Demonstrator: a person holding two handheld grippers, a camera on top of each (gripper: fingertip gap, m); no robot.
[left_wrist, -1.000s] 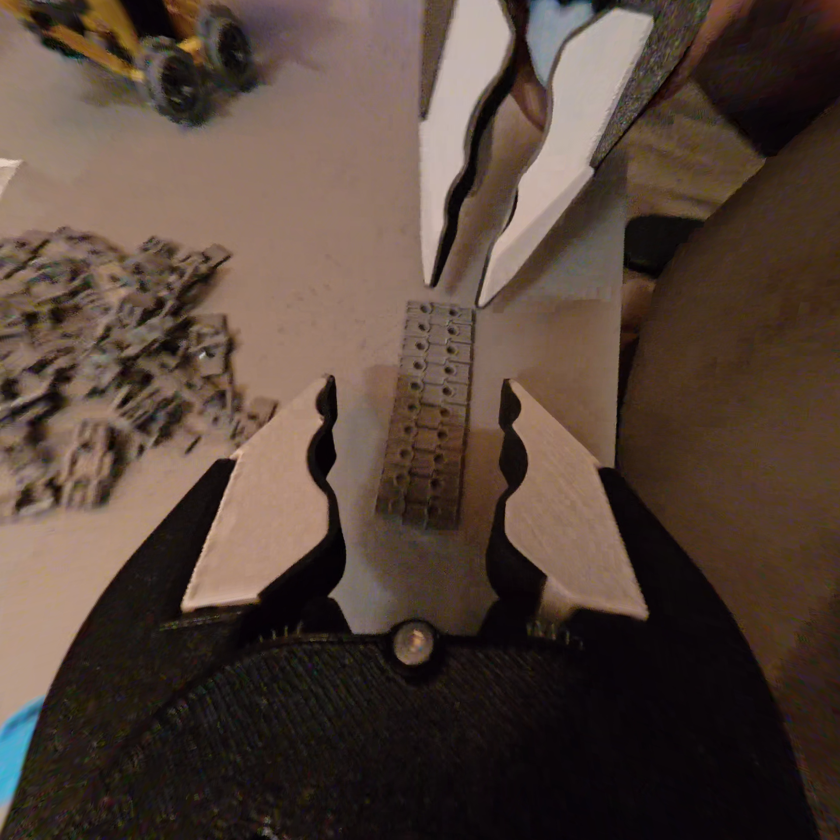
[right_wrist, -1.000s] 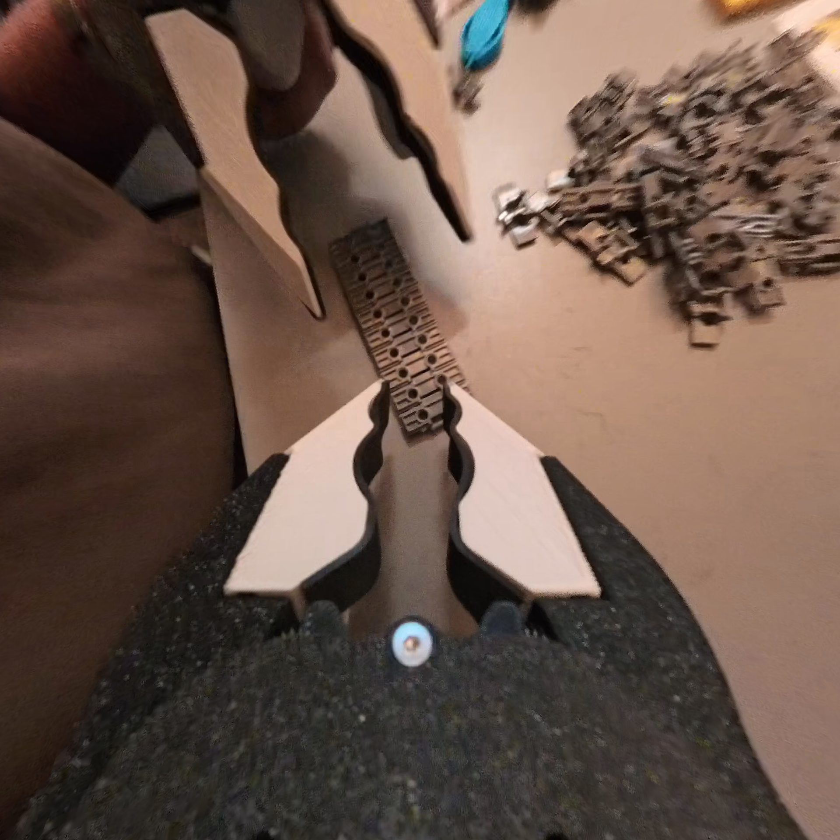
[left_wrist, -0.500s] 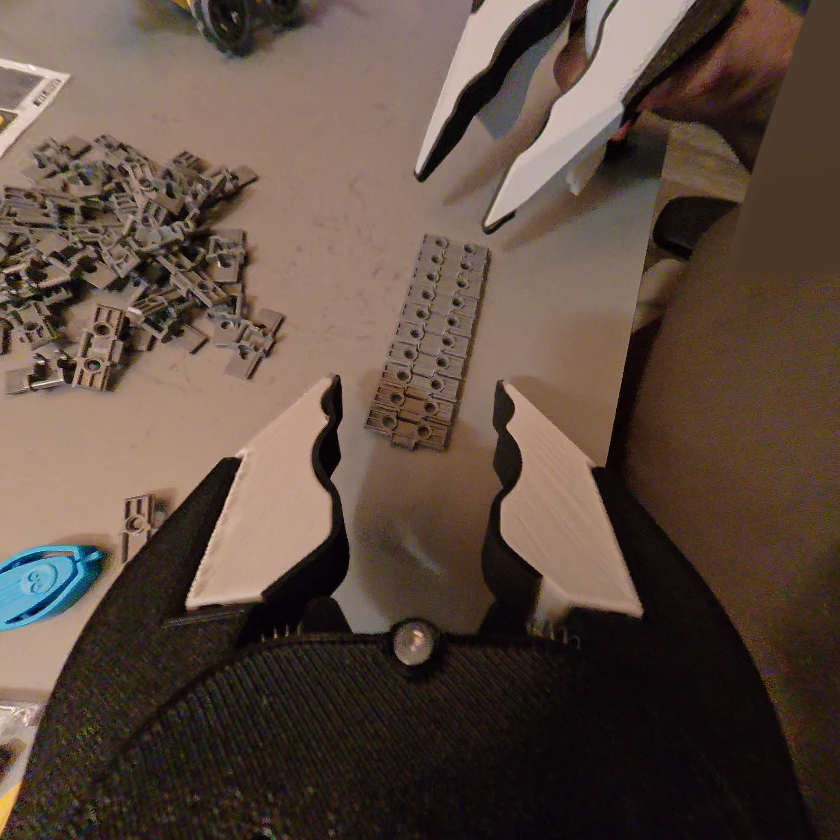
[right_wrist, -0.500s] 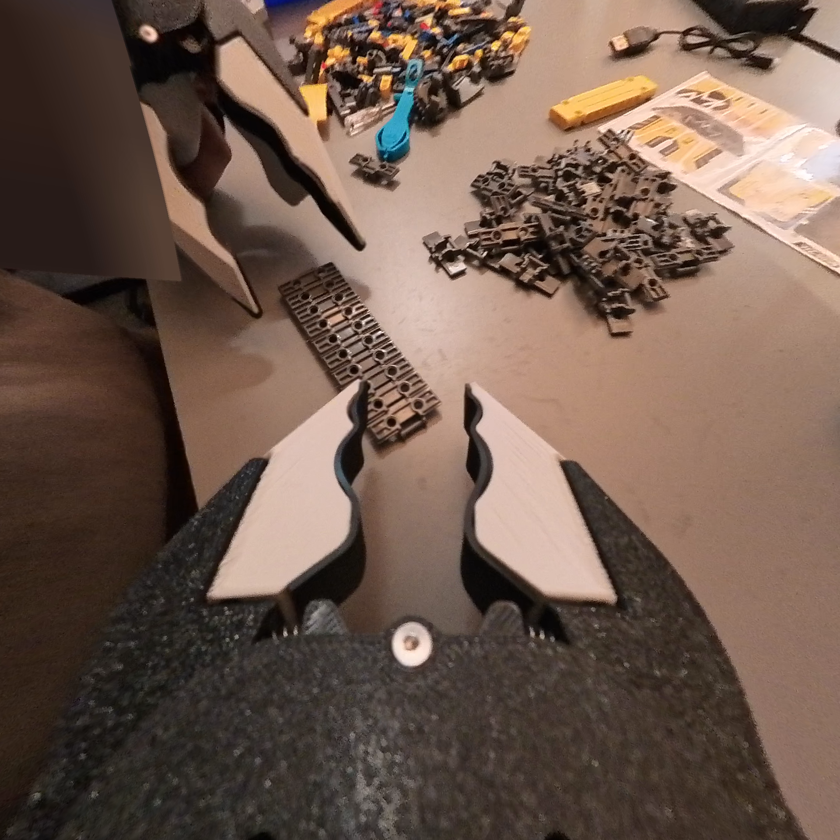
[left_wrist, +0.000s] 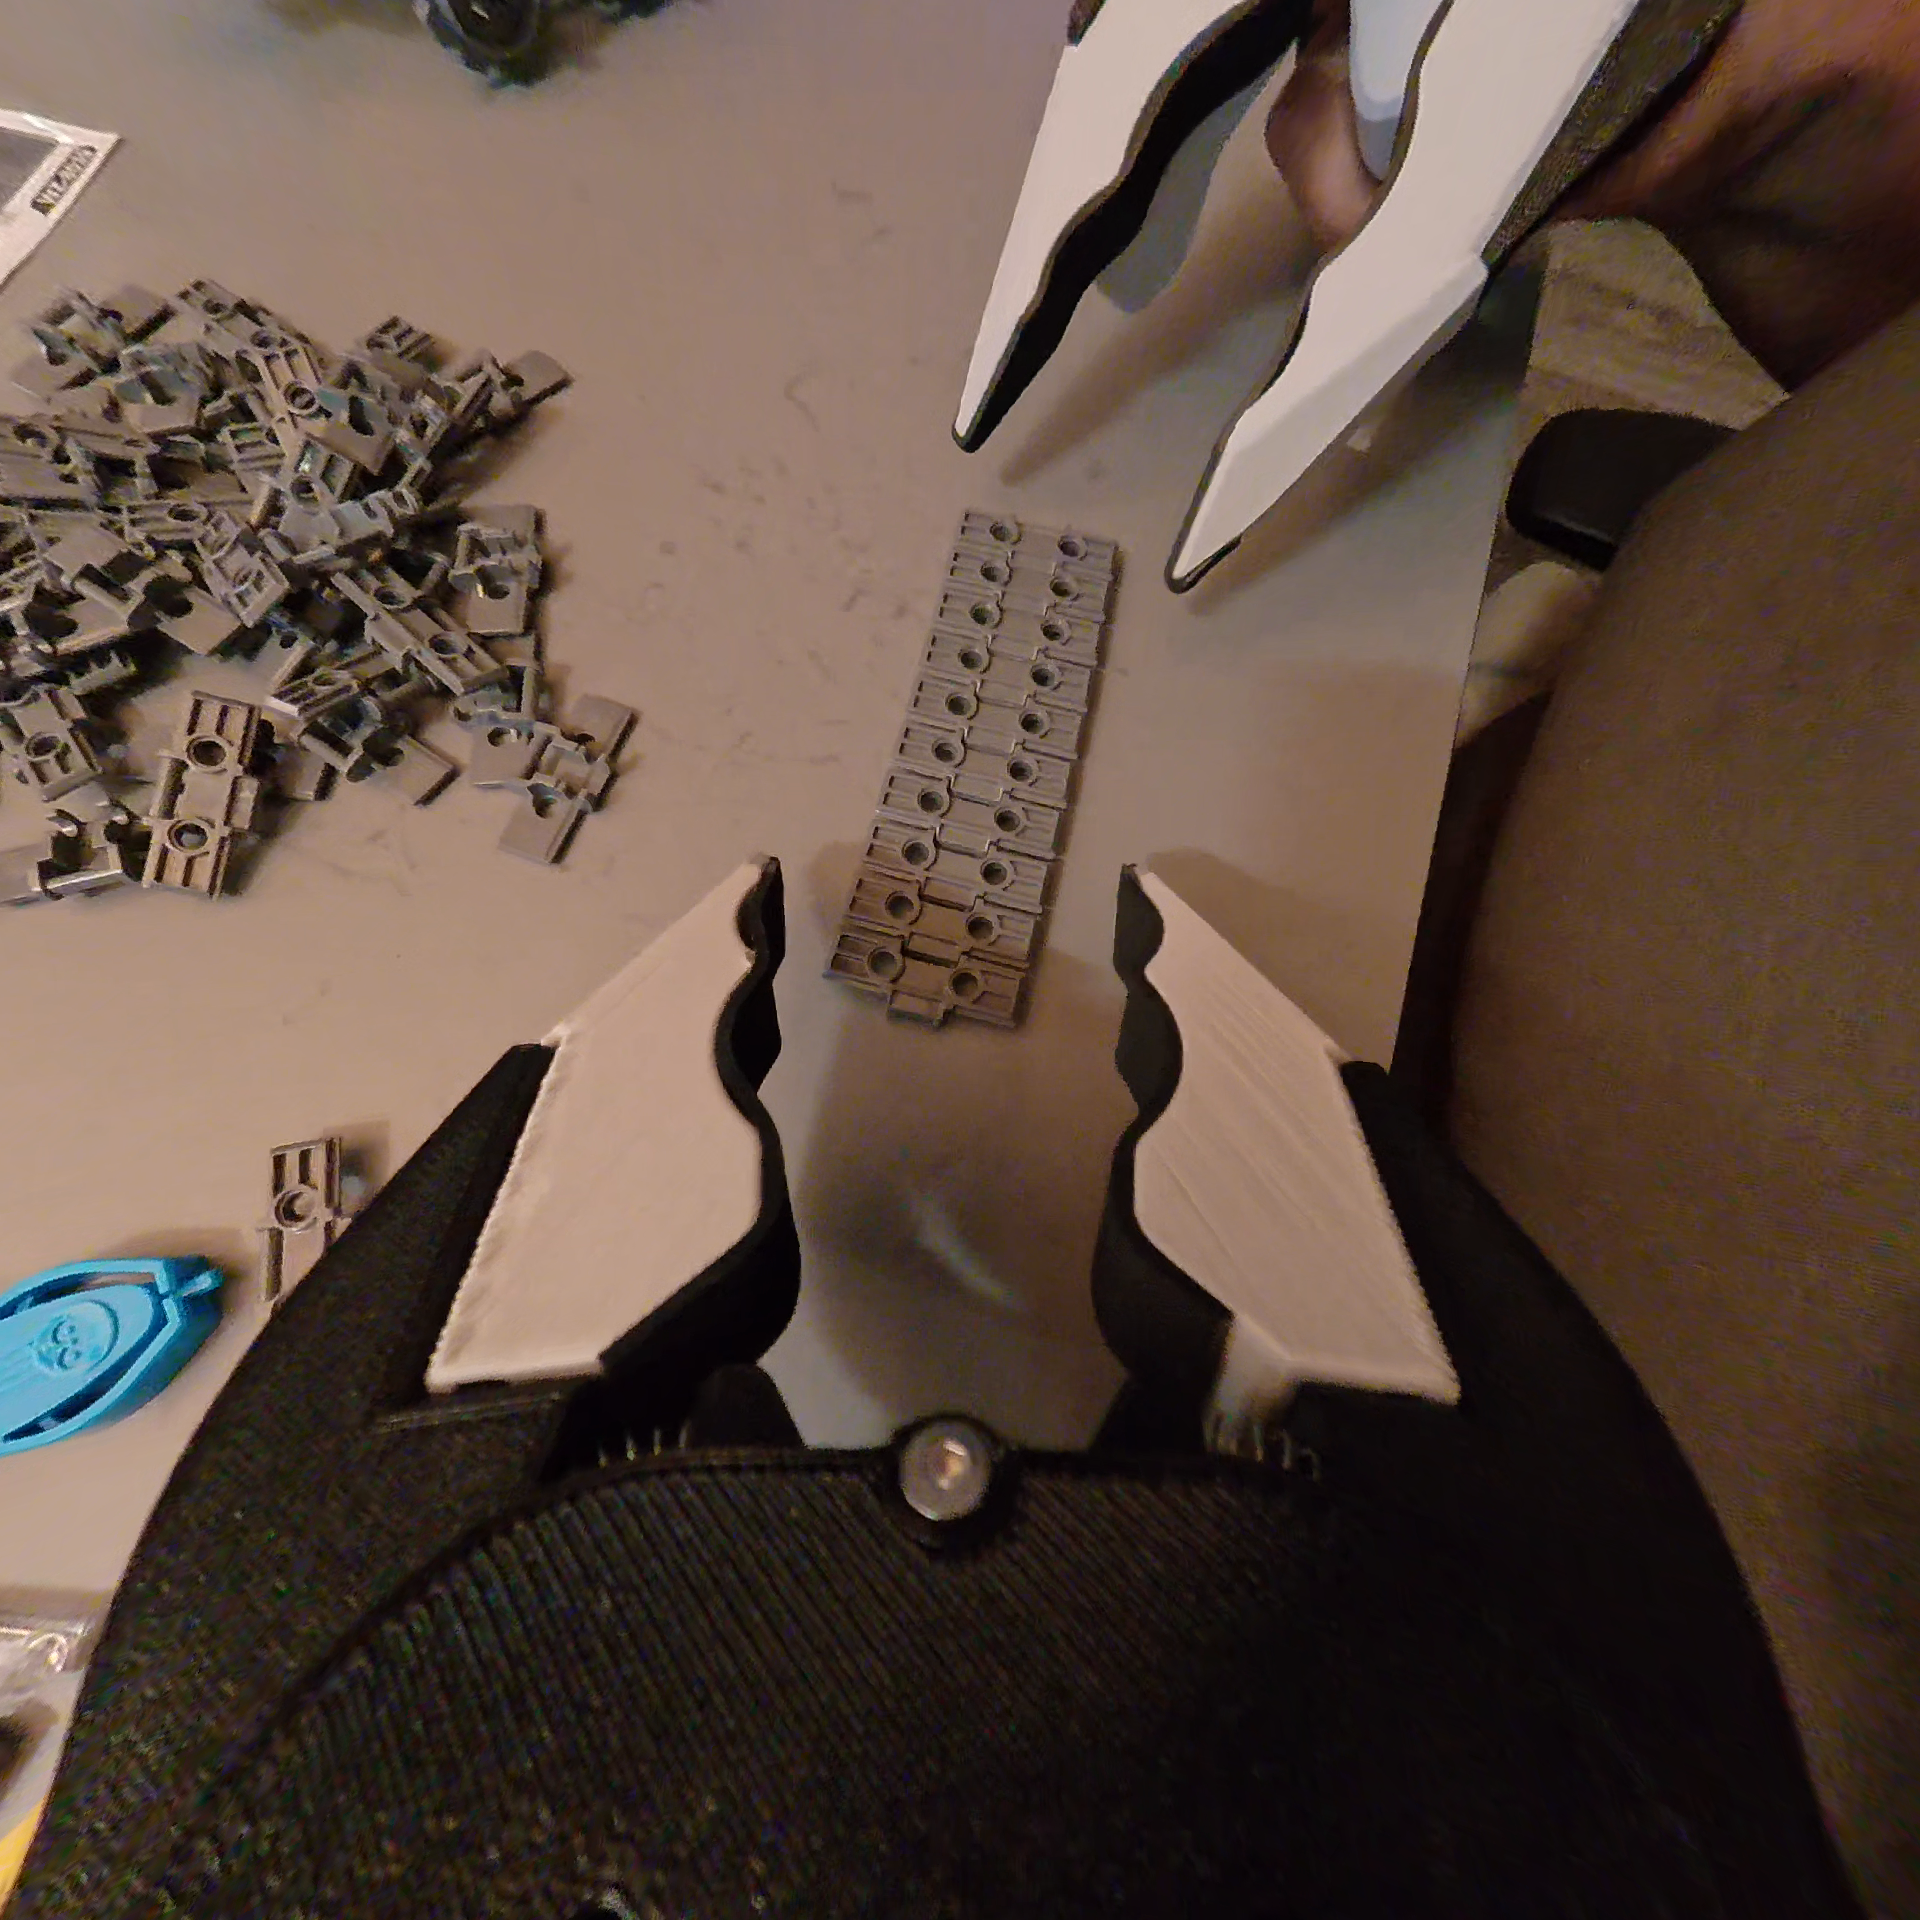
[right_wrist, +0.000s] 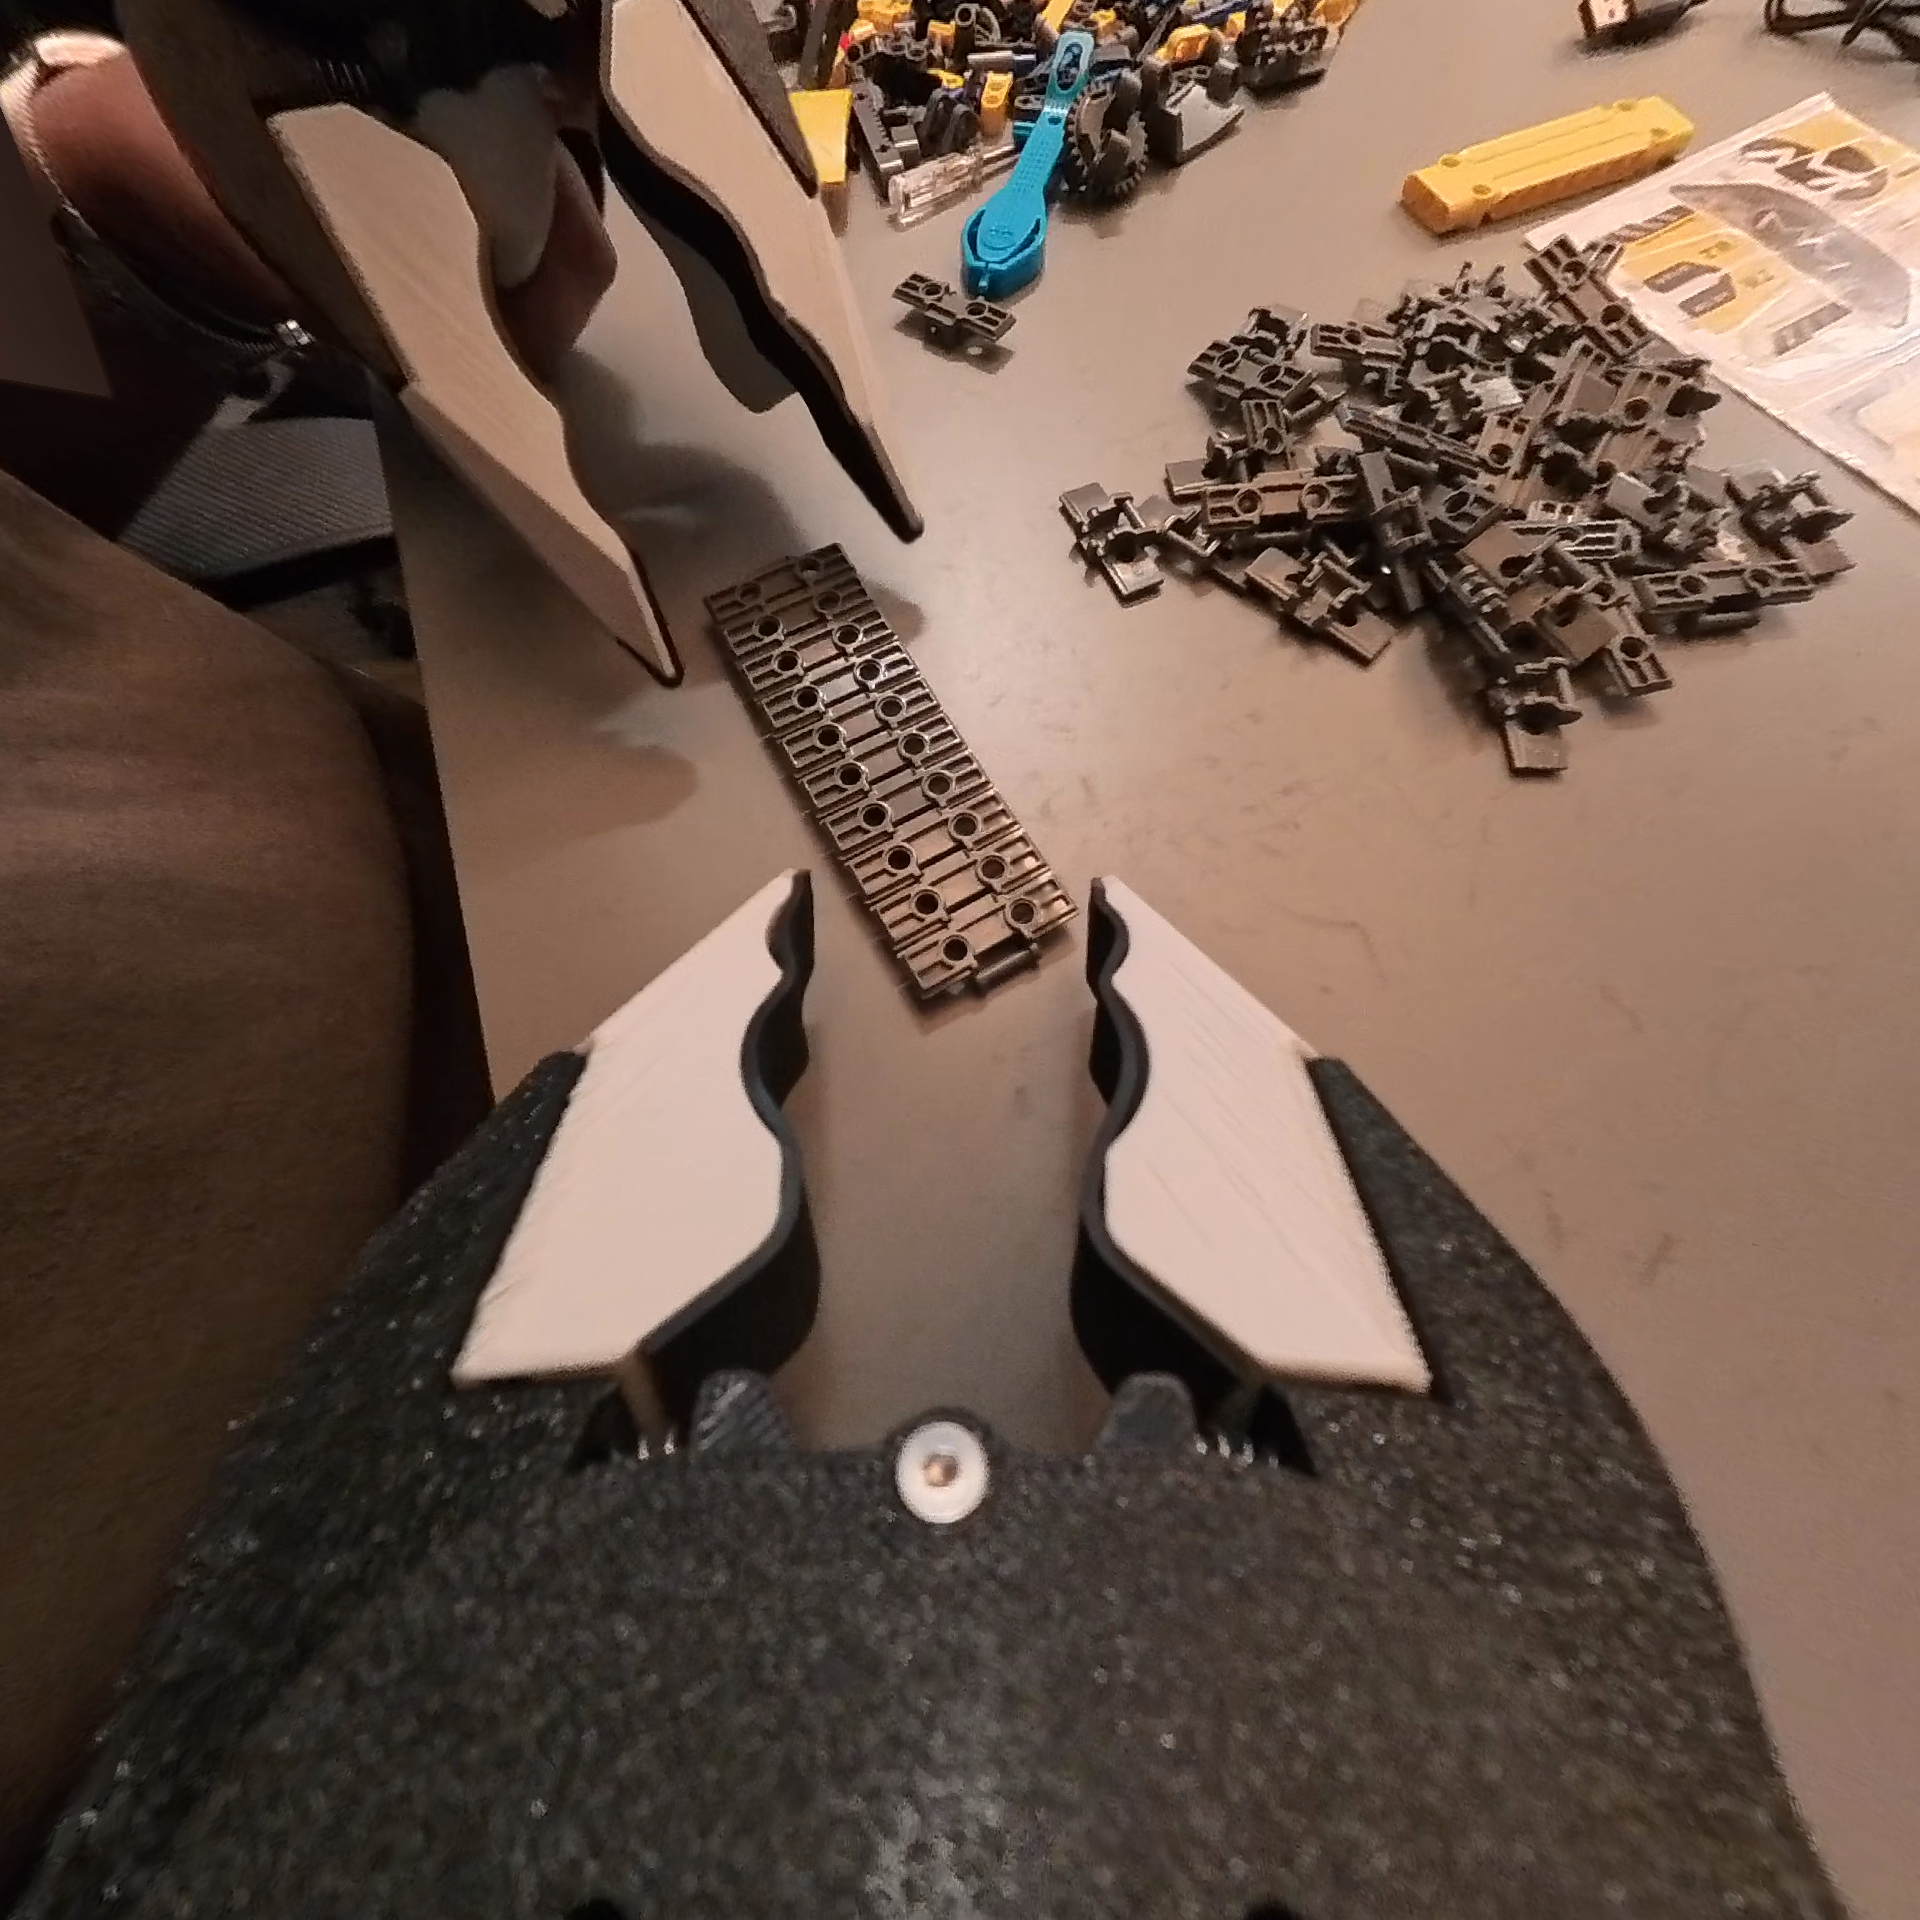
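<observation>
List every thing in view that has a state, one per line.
left hand-held gripper: open, empty, above the table.
right hand-held gripper: open, empty.
assembled track strip: flat on the table, untouched, between both grippers.
loose track links: heaped.
single link: lying apart.
blue tool: lying flat.

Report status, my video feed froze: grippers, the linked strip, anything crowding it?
Left gripper open, empty. Right gripper open, empty. Grey track strip flat on table between them, untouched. Loose link pile off to the side, apart.
</observation>
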